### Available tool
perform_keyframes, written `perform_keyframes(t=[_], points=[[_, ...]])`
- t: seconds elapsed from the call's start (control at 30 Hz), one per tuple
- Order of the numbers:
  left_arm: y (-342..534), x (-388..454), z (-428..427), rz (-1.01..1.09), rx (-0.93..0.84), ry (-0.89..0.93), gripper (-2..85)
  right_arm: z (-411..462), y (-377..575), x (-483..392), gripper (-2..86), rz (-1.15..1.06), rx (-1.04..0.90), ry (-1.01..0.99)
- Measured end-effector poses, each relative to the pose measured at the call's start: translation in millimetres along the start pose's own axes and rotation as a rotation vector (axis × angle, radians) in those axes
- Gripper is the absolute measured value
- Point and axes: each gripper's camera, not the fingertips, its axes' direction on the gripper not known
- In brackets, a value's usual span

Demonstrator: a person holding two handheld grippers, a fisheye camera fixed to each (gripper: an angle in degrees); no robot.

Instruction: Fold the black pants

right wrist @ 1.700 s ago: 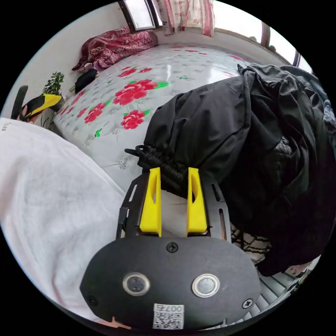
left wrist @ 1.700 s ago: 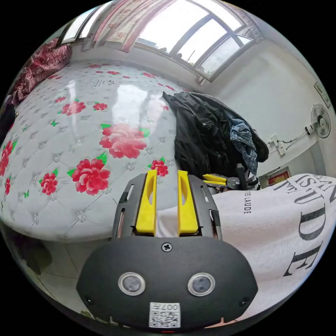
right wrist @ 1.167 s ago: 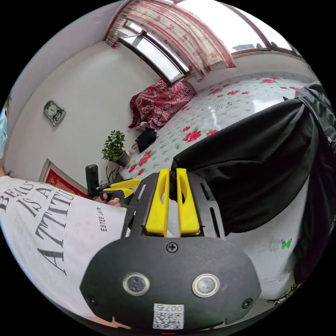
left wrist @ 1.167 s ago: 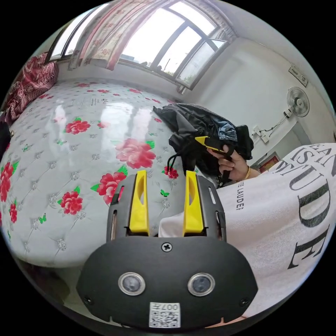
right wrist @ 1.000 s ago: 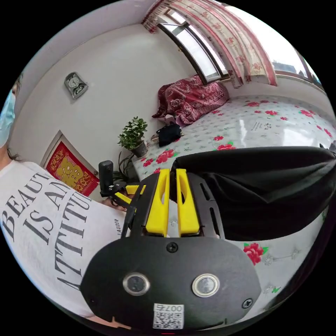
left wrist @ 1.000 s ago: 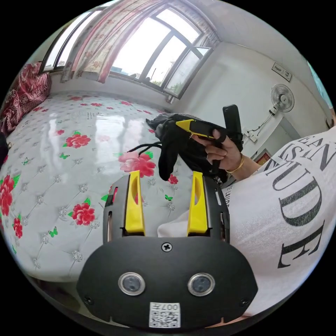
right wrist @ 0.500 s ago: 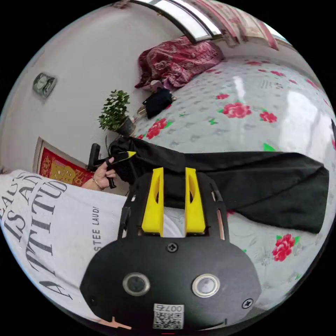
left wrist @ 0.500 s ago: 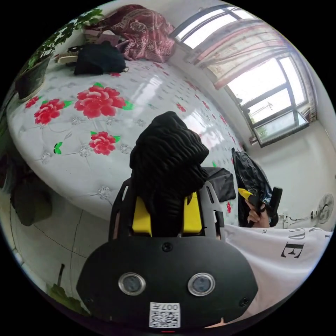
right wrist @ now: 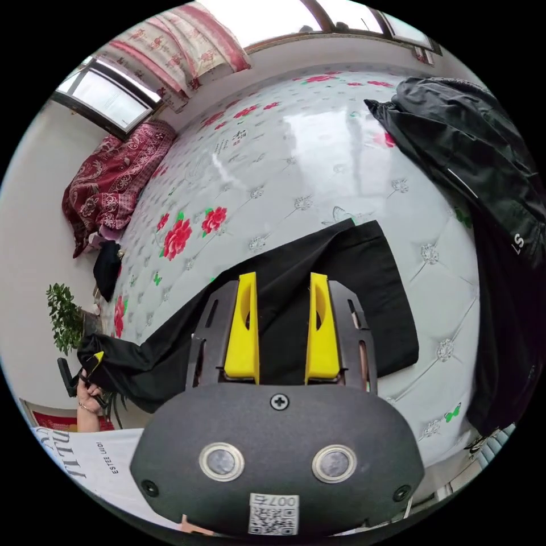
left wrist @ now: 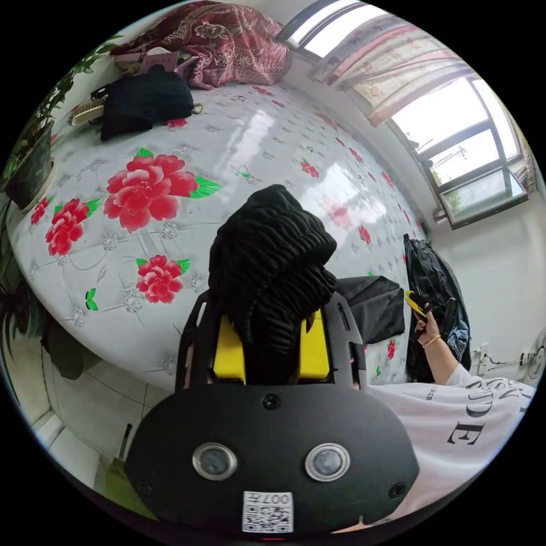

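Between the left gripper's jaws bunch the black pants.

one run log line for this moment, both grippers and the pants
left gripper: shut on ribbed waistband | right gripper: open above pants | black pants: stretched across flowered mattress | fold: not yet made

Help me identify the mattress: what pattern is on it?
Red flowers on white mattress, clearest in right gripper view.

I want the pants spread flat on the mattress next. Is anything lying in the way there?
Nothing visible does. The floral mattress beyond the black pants is bare; the dark jacket pile lies off to one side.
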Motion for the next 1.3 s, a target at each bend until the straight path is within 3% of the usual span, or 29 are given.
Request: perform_keyframes(t=[0.13,0.2,0.3,0.43,0.53,0.67,0.87,1.0,1.13,1.3], points=[[-15.6,6.6,6.0,-0.023,-0.049,-0.044,13.8,53.4,-23.2,16.5,3.7,0.072,-0.161,0.068],[-20.4,4.7,2.0,-0.048,-0.046,-0.063,13.8,43.9,-21.7,15.3,1.5,0.023,-0.113,0.038],[-28.6,4.3,-14.7,-0.063,0.0,-0.111,13.5,-6.8,-19.0,19.6,0.3,-0.032,0.011,-0.172],[-43.4,3.6,-34.8,-0.093,0.075,-0.125,12.4,-132.2,6.0,19.5,-0.1,-0.193,0.34,-0.453],[-44.5,7.4,-41.8,-0.096,0.118,-0.207,12.1,-170.8,49.0,38.9,-0.2,-0.166,0.423,-0.386],[-24.9,3.1,-8.3,-0.103,0.017,-0.146,13.4,-142.3,126.3,105.0,-0.2,0.151,0.283,-0.37],[6.8,12.1,62.5,-0.112,-0.124,-0.115,12.5,-110.8,205.4,129.2,-0.2,0.359,0.2,-0.353],[-5.3,20.9,77.6,-0.118,-0.082,-0.267,4.3,-97.3,199.4,125.4,-0.3,0.357,0.133,-0.303],[-26.5,28.9,84.2,0.06,-0.157,-0.252,-0.1,-120.7,174.7,99.6,-0.2,0.27,0.187,-0.285],[-11.3,47.2,3.0,0.287,-0.108,-0.308,-0.9,-168.6,185.2,59.3,-0.2,0.078,0.218,-0.241]])
